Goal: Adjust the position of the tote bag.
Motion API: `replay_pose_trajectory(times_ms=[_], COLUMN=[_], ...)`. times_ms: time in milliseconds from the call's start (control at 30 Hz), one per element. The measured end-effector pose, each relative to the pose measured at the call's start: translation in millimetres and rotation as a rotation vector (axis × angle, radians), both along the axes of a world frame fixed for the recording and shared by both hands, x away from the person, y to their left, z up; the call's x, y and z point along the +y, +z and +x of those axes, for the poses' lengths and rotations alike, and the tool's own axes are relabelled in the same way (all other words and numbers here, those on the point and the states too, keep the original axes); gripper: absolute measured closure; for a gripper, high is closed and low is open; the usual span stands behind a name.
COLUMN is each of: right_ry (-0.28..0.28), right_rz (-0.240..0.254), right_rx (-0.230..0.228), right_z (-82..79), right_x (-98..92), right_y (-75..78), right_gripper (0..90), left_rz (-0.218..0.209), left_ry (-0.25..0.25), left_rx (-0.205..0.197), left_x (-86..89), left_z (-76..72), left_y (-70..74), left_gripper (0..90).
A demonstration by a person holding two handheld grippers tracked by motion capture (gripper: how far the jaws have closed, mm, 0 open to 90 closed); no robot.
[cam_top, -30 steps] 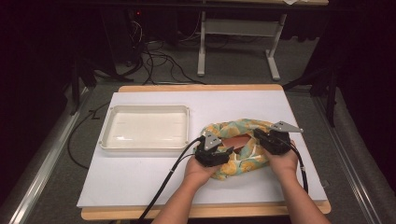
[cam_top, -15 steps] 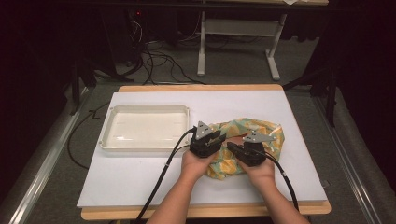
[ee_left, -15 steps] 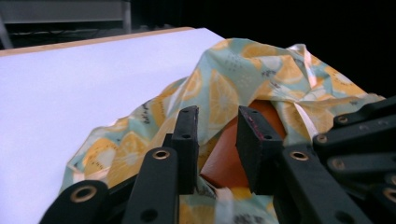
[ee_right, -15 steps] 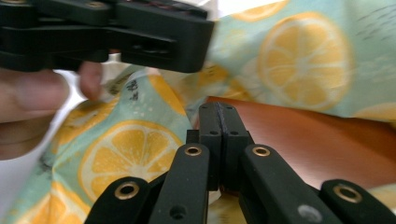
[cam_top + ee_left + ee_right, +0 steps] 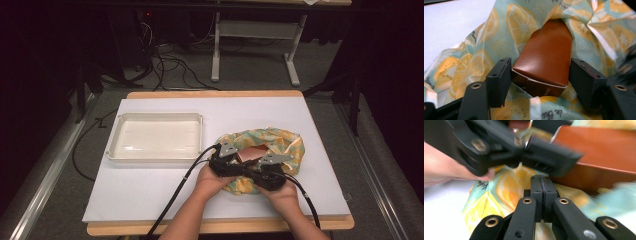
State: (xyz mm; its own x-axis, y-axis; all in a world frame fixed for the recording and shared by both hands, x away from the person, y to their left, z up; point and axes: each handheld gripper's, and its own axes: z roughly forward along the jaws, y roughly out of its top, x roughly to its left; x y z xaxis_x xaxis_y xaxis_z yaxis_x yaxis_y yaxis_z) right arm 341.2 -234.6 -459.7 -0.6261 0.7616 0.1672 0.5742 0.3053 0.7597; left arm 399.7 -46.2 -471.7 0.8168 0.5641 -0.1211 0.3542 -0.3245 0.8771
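Observation:
A lemon-print fabric bag (image 5: 282,145) lies crumpled on the white table right of centre, with a brown carton (image 5: 252,152) poking out of its mouth. My left gripper (image 5: 240,161) faces that mouth. Its jaws have just been opening and now stand open on both sides of the carton (image 5: 546,57), the left pad close against it and the right pad clear of it. My right gripper (image 5: 252,172) sits just beside the left one at the bag's near edge. Its pads (image 5: 541,180) are shut flat together against the bag fabric (image 5: 506,192); I cannot tell whether cloth is pinched.
A shallow white tray (image 5: 155,135) stands empty on the table's left half, a short way from the left hand. Black cables trail from both grippers toward the table's near edge. Beyond the far edge lie floor cables and a desk frame.
The right gripper has moved left from the bag's right side to sit beside the left gripper. The bag is bunched differently and the carton shows more.

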Motion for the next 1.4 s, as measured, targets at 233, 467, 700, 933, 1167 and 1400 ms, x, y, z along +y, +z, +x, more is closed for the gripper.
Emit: replay_pose_trajectory(times_ms=[233,467,700,933,1167,1400], right_ry=[-0.114,-0.216,-0.299,-0.305,-0.296,-0.303], right_rz=[-0.037,-0.067,-0.089,-0.08,-0.074,-0.074], right_rx=[-0.108,-0.203,-0.193,-0.18,-0.176,-0.194], right_z=[-4.8,20.1,37.9,38.1,38.1,38.1], right_x=[-41.2,-53.7,-60.3,-62.1,-61.6,-61.7], right_y=[18.9,25.0,19.8,17.2,16.2,16.1], right_gripper=[90.0,87.8,90.0,90.0,90.0,90.0], left_rz=[0.016,0.056,0.082,0.064,0.11,0.085], left_ry=[0.005,0.001,-0.011,-0.006,-0.012,-0.04], left_rx=[-0.04,-0.073,-0.1,-0.054,-0.029,-0.084], left_x=[-2.8,-6.5,-7.7,-6.8,-11.9,-7.2], left_z=[-2.9,-5.6,-10.1,-5.1,-2.2,-8.1], left_y=[-3.4,-5.5,-6.1,-7.1,-7.9,-6.0], left_gripper=[35.9,36.8,40.6,39.0,36.1,43.6])
